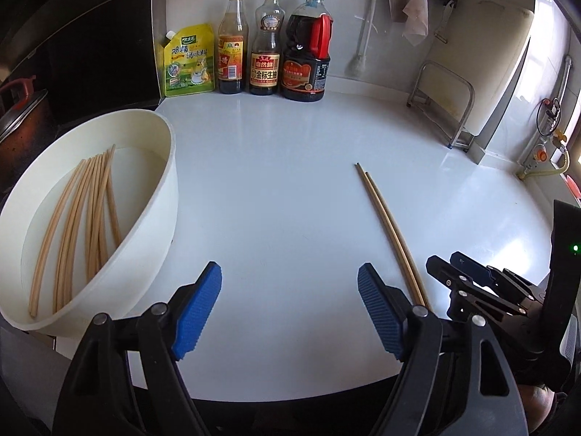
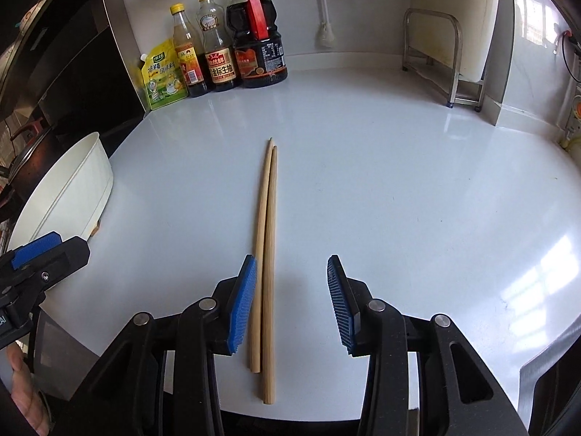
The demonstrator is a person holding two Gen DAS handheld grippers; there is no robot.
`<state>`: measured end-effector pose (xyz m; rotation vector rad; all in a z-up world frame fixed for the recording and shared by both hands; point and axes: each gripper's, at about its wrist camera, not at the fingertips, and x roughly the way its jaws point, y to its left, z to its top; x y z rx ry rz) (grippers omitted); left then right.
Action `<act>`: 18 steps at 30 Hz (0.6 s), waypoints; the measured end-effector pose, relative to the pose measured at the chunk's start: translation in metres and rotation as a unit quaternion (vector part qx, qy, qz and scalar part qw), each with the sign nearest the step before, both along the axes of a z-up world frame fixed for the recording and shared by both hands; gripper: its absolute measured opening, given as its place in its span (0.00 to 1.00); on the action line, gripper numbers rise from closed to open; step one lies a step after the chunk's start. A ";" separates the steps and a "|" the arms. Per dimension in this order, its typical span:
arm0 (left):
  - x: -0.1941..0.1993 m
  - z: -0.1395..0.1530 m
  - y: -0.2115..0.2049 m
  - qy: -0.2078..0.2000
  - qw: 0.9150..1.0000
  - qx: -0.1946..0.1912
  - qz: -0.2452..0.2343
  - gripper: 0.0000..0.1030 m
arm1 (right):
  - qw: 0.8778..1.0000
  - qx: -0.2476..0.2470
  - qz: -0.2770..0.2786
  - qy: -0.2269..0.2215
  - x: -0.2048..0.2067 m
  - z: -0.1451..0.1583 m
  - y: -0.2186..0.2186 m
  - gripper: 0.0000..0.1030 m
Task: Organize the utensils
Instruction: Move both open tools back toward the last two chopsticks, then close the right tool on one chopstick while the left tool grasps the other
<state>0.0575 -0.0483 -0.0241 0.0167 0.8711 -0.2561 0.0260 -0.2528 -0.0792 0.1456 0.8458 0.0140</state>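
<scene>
Both claws stood apart, gripping nothing. Right claw (image 2: 292, 305) straddled two chopsticks (image 2: 268, 254) on the white bench (image 2: 399, 181); left claw (image 1: 290, 312) hovered beside the white basin (image 1: 159, 189).

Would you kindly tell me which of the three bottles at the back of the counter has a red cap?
The big dark jug, rightmost of the three, with a red cap and red handle; the two slimmer bottles beside it have yellow caps.
</scene>
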 end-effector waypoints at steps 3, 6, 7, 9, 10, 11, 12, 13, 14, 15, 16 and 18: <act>0.005 -0.008 -0.005 0.012 1.000 0.004 -0.001 0.74 | 1.000 -0.004 0.003 0.008 0.006 -0.007 0.003 0.38; 0.007 -0.014 -0.009 0.019 1.000 0.004 -0.004 0.74 | 1.000 -0.023 0.004 0.010 0.008 -0.011 0.006 0.38; 0.008 -0.015 -0.011 0.021 1.000 0.004 -0.006 0.74 | 1.000 -0.025 0.004 0.011 0.009 -0.012 0.006 0.38; 0.008 -0.018 -0.014 0.025 1.000 0.007 -0.009 0.74 | 1.000 -0.025 0.003 0.014 0.010 -0.015 0.004 0.38; 0.009 -0.019 -0.014 0.027 1.000 0.007 -0.011 0.74 | 1.000 -0.026 0.004 0.015 0.010 -0.016 0.004 0.38; 0.010 -0.020 -0.015 0.028 1.000 0.007 -0.011 0.74 | 1.000 -0.027 0.005 0.014 0.010 -0.016 0.004 0.38; 0.010 -0.021 -0.015 0.029 0.999 0.007 -0.010 0.74 | 0.999 -0.027 0.007 0.015 0.010 -0.017 0.005 0.38; 0.010 -0.021 -0.015 0.030 0.999 0.007 -0.010 0.74 | 0.999 -0.032 0.008 0.016 0.010 -0.017 0.007 0.38; 0.011 -0.022 -0.015 0.031 0.999 0.006 -0.009 0.74 | 0.999 -0.041 0.010 0.016 0.010 -0.018 0.010 0.38; 0.011 -0.023 -0.014 0.032 0.999 0.005 -0.008 0.74 | 0.999 -0.045 0.013 0.015 0.010 -0.018 0.013 0.38; 0.012 -0.023 -0.014 0.032 0.999 0.005 -0.007 0.74 | 0.999 -0.046 0.017 0.015 0.010 -0.018 0.015 0.38; 0.012 -0.024 -0.015 0.034 0.999 0.004 -0.005 0.74 | 0.999 -0.045 0.025 0.016 0.011 -0.018 0.020 0.38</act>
